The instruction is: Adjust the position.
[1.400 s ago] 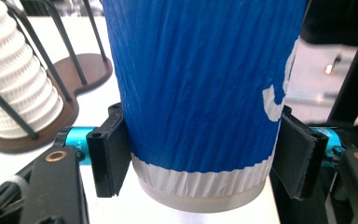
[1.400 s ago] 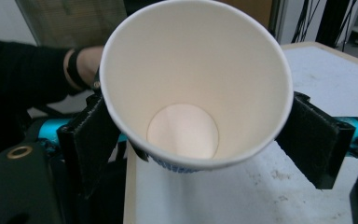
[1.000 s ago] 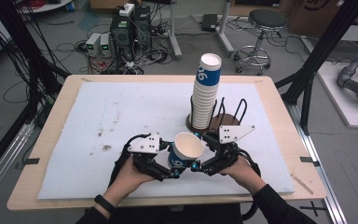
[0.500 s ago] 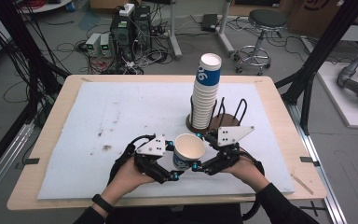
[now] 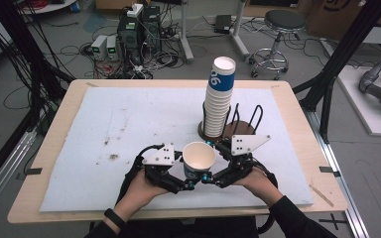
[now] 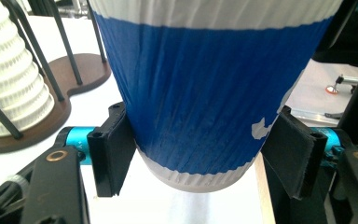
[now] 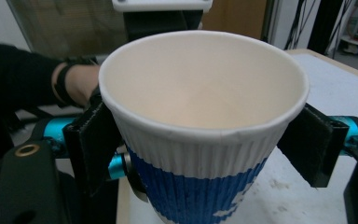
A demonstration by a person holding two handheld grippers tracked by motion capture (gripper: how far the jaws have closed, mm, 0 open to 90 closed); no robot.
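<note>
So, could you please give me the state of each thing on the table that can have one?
paper cup: upright, empty, held between both tongs.
left tongs: shut on the paper cup, pads low on its blue wall.
right tongs: around the cup near its rim; jaws have just been opening, right pad off the wall.
cup stack: nested, leaning in the holder.
cup holder: right side unfilled.

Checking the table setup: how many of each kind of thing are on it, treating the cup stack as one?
Loose paper cup: 1
Stack of cups: 1
Wooden holder with wire rods: 1
Gripper: 2, left and right
Total: 5
</note>
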